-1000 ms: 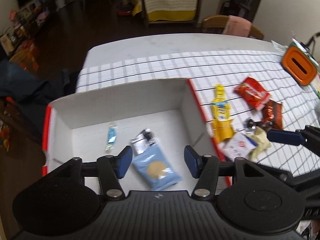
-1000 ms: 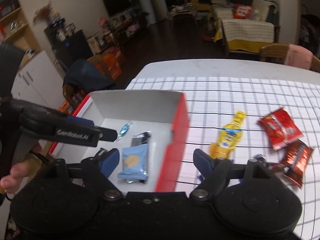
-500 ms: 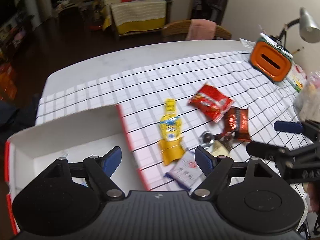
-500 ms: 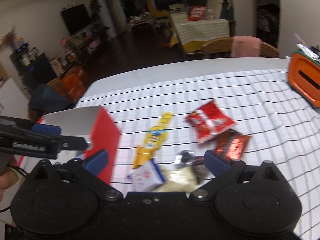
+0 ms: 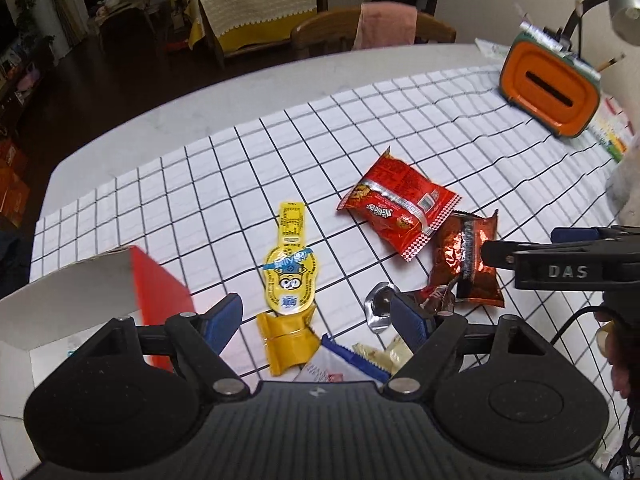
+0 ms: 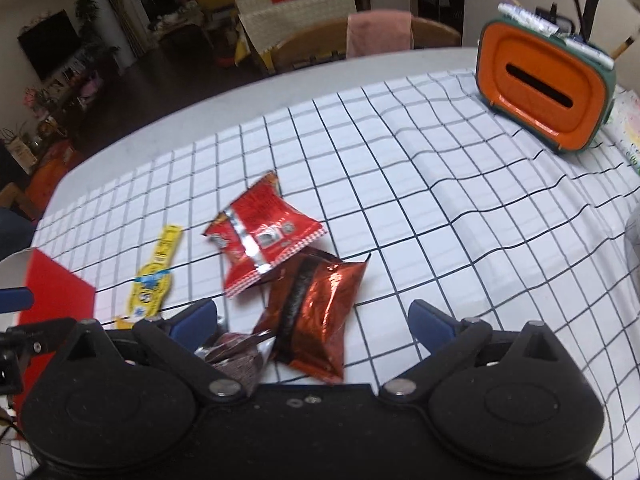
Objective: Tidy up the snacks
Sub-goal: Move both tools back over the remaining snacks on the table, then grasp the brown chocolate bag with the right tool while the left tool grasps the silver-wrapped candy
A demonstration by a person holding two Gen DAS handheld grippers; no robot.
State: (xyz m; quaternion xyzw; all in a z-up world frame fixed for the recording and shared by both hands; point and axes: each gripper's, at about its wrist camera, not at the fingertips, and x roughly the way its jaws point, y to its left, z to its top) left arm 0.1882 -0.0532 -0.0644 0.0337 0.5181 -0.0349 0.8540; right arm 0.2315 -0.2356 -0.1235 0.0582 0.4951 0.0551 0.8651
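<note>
Loose snacks lie on the checked tablecloth: a yellow packet (image 5: 289,270), a red packet (image 5: 394,202), a brown foil packet (image 5: 466,258), a white-and-blue packet (image 5: 340,364) and a pale wrapper (image 5: 384,354). The red-and-white box (image 5: 160,296) stands at the left. My left gripper (image 5: 318,318) is open and empty above the yellow packet. My right gripper (image 6: 314,320) is open and empty over the brown foil packet (image 6: 316,308), with the red packet (image 6: 260,232) just beyond. The right gripper also shows in the left wrist view (image 5: 520,254).
An orange tissue holder (image 6: 546,92) with pens behind it stands at the back right. A wooden chair with a pink cloth (image 5: 386,26) is at the table's far edge. The box's red wall (image 6: 56,292) sits left of the right gripper.
Both grippers have swung right, from over the box to over the loose snacks. Both stay open and empty. The box has slid to the left edge of each view.
</note>
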